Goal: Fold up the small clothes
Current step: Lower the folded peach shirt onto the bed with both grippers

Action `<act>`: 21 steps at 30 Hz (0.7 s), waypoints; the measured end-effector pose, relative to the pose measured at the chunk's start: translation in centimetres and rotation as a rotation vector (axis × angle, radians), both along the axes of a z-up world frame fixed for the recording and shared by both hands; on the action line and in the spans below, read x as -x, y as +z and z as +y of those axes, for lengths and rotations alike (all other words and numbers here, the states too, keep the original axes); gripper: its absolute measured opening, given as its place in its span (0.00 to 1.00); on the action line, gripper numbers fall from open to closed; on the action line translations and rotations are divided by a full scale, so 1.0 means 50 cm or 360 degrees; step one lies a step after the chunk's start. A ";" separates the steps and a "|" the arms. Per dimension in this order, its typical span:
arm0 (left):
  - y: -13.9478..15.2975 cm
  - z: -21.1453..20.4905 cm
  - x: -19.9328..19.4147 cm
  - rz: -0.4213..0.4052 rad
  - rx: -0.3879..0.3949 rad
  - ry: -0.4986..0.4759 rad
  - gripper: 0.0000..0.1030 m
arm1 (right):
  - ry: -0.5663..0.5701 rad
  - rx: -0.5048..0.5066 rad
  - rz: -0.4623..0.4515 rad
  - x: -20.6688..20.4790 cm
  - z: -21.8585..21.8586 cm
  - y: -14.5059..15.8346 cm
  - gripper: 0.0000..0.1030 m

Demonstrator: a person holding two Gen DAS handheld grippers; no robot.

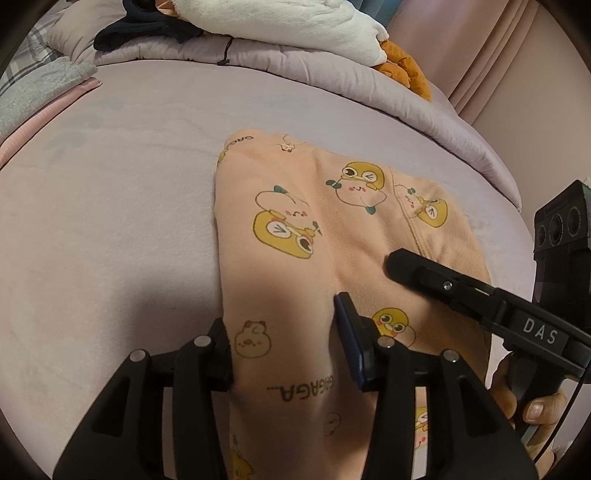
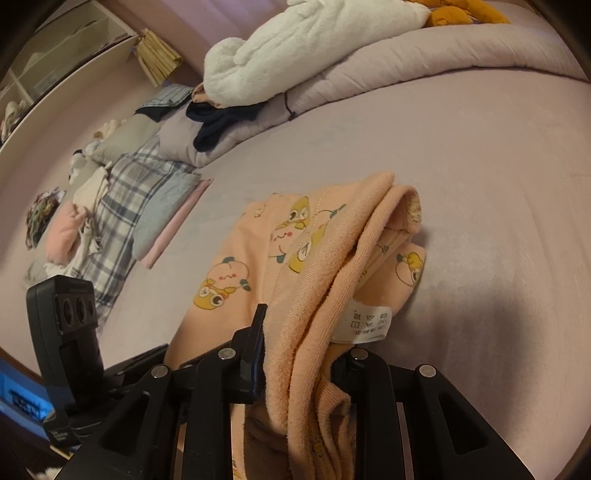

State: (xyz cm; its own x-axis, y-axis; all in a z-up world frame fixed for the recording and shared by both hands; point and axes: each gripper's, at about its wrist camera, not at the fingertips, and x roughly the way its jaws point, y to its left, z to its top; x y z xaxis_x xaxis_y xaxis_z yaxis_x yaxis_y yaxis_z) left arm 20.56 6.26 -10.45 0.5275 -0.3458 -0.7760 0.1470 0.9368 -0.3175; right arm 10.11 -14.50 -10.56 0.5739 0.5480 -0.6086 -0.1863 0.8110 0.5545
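A peach garment (image 1: 314, 221) printed with yellow cartoon ducks lies folded on the lilac bed sheet (image 1: 110, 203). My left gripper (image 1: 284, 332) stands open over its near end; the cloth lies flat between the two fingers and the pads are apart from it. In the left wrist view my right gripper (image 1: 402, 264) reaches in from the right, its tip on the garment's right part. The right wrist view shows that gripper (image 2: 306, 332) shut on the garment's (image 2: 258, 258) bunched, ribbed edge, lifted a little, with a white care label (image 2: 369, 321) hanging out. Its right finger is hidden behind the cloth.
A rolled lilac quilt (image 1: 332, 85) borders the far side, with a white plush blanket (image 1: 277, 22), a dark garment (image 1: 147, 26) and an orange item (image 1: 406, 70) on it. Plaid and pink folded textiles (image 2: 122, 206) lie at the left. A hand (image 1: 532, 406) holds the right gripper.
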 end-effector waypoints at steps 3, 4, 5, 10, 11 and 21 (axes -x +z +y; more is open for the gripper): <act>0.000 -0.001 0.000 -0.0001 -0.0006 0.0004 0.49 | -0.0013 0.0005 0.0013 0.000 -0.003 -0.003 0.24; 0.000 0.000 -0.001 -0.0002 -0.0010 0.0006 0.49 | -0.0015 0.0006 0.0016 0.000 -0.004 -0.004 0.24; 0.000 0.000 0.000 -0.0003 -0.0015 0.0008 0.51 | -0.0019 0.0008 0.0020 0.001 -0.004 -0.005 0.24; 0.001 0.003 -0.001 -0.0001 -0.0029 0.0023 0.55 | -0.0040 0.0029 0.0039 0.001 -0.007 -0.008 0.28; 0.001 0.004 0.000 -0.0001 -0.0030 0.0025 0.56 | -0.0045 0.0037 0.0043 0.001 -0.007 -0.008 0.29; 0.001 0.011 0.003 0.0009 -0.0073 0.0061 0.68 | -0.0099 0.0072 0.0071 0.003 -0.017 -0.010 0.43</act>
State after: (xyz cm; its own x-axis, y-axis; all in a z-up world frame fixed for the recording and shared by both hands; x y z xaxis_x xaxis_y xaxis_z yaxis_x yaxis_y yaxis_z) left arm 20.41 6.79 -10.40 0.5351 -0.2890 -0.7938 0.1087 0.9554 -0.2746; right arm 9.94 -15.32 -11.04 0.5779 0.4834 -0.6575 -0.1106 0.8447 0.5238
